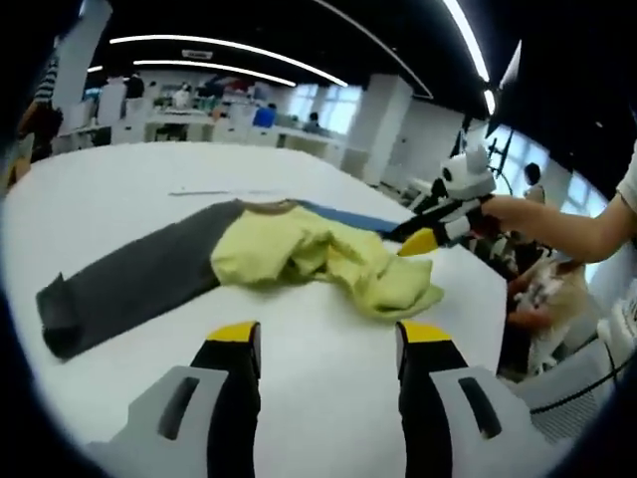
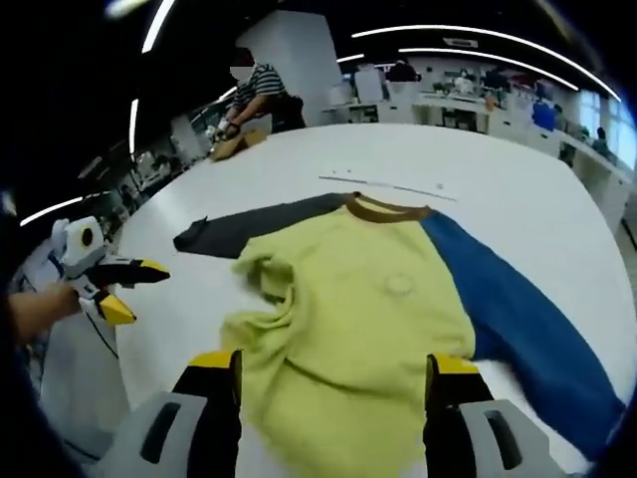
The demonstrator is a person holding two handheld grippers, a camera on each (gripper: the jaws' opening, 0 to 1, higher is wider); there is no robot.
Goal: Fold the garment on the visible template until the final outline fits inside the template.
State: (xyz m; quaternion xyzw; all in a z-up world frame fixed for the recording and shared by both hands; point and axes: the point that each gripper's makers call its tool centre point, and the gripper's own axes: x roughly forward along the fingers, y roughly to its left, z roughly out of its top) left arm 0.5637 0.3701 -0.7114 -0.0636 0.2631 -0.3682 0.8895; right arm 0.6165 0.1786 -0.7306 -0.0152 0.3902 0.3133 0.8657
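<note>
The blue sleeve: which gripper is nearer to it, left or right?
Right. The right gripper hangs over the shirt's hem, beside the blue sleeve. The left gripper is across the shirt, on the grey sleeve's side.

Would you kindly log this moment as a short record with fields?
surface: white table
garment: shirt, yellow body, brown collar, lying flat but rumpled
sleeves: grey sleeve and blue sleeve, both spread out
left gripper: open, above the table, holding nothing
right gripper: open, over the shirt's hem
template: cannot tell
</note>
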